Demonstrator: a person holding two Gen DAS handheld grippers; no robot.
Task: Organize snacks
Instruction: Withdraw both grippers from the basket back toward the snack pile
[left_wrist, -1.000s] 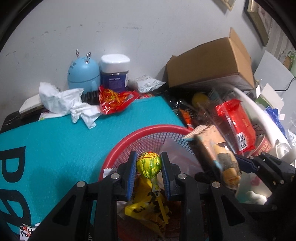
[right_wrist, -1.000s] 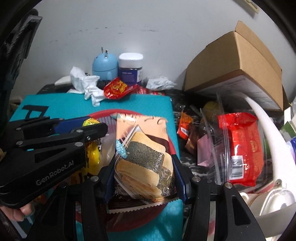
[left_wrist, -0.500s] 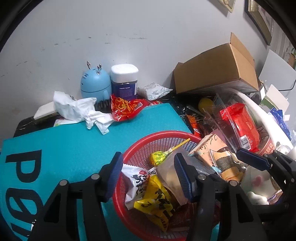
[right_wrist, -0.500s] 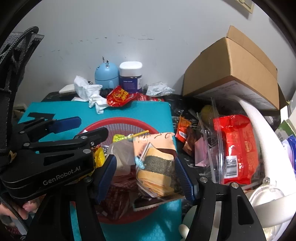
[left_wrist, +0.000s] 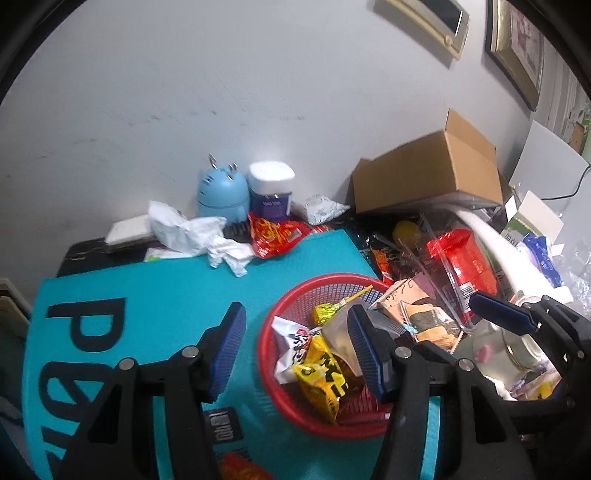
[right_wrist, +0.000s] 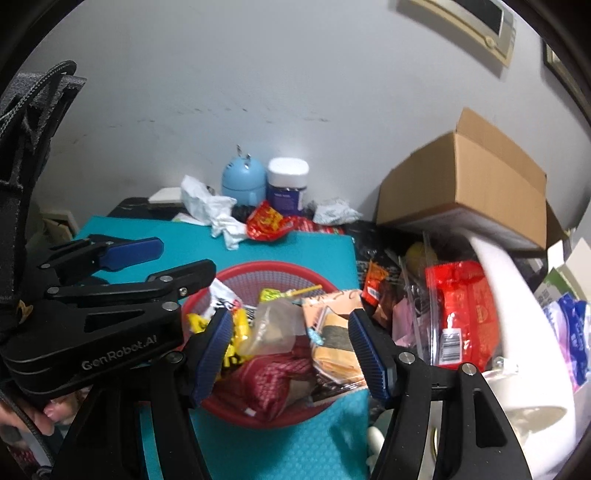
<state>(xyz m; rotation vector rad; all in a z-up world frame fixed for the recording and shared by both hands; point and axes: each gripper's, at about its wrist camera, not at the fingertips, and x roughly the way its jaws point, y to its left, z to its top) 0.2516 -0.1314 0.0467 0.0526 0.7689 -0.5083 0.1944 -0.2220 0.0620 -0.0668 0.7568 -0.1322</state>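
Both the left gripper (left_wrist: 297, 347) and right gripper (right_wrist: 290, 354) stand apart, empty, above the red basket (right_wrist: 273, 267) holding lollipop (left_wrist: 325, 314) and seaweed-cracker packet (right_wrist: 334, 343). Only the right view shows the hand (right_wrist: 48, 413).

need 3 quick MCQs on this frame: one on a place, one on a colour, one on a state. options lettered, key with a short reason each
1. Where does the lollipop lie?
A. in the red basket
B. in the cardboard box
C. on the teal mat

2. What colour is the lid of the jar by the wall?
A. red
B. white
C. black

3. How is the left gripper?
A. shut on the lollipop
B. shut on a tissue
C. open, holding nothing

Key: 1 A, its green-yellow head rests among the packets inside the basket. 2 B, a white cap tops the dark blue jar. 3 C, its blue fingers stand apart with only mat and basket behind them.
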